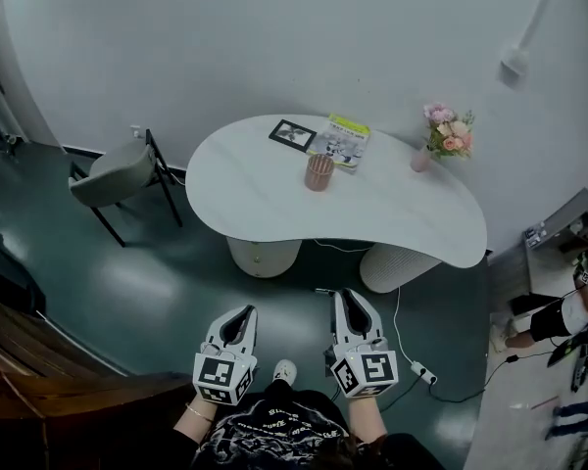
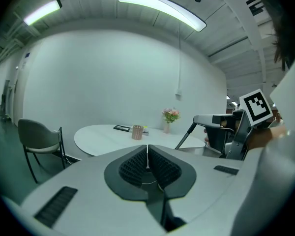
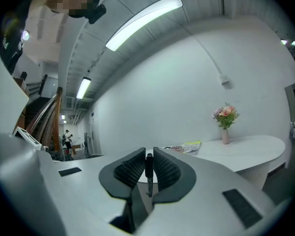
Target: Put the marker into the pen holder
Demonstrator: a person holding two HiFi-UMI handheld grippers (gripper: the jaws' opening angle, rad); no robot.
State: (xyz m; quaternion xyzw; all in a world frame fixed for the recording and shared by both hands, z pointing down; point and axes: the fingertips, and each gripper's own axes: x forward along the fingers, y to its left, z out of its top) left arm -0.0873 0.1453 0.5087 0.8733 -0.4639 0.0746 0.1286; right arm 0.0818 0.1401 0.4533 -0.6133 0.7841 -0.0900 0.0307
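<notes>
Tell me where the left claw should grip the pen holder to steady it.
Probably grip the pen holder across its wall below the rim, coming from the near side: it stands upright, a slim cylinder, with the magazine close behind and bare table in front.

The marker (image 3: pixel 148 171) is black, the pen holder (image 1: pixel 318 172) pinkish-brown, the table (image 1: pixel 255 196) white, the flowers (image 1: pixel 449 131) pink, the floor (image 1: pixel 176 282) dark teal.

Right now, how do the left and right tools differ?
The left tool is shut on nothing, jaws pressed together; the right tool is shut on a black marker gripped between its jaws. In the head view the right tool reaches slightly nearer the table than the left tool. Both point toward the table, well short of it.
</notes>
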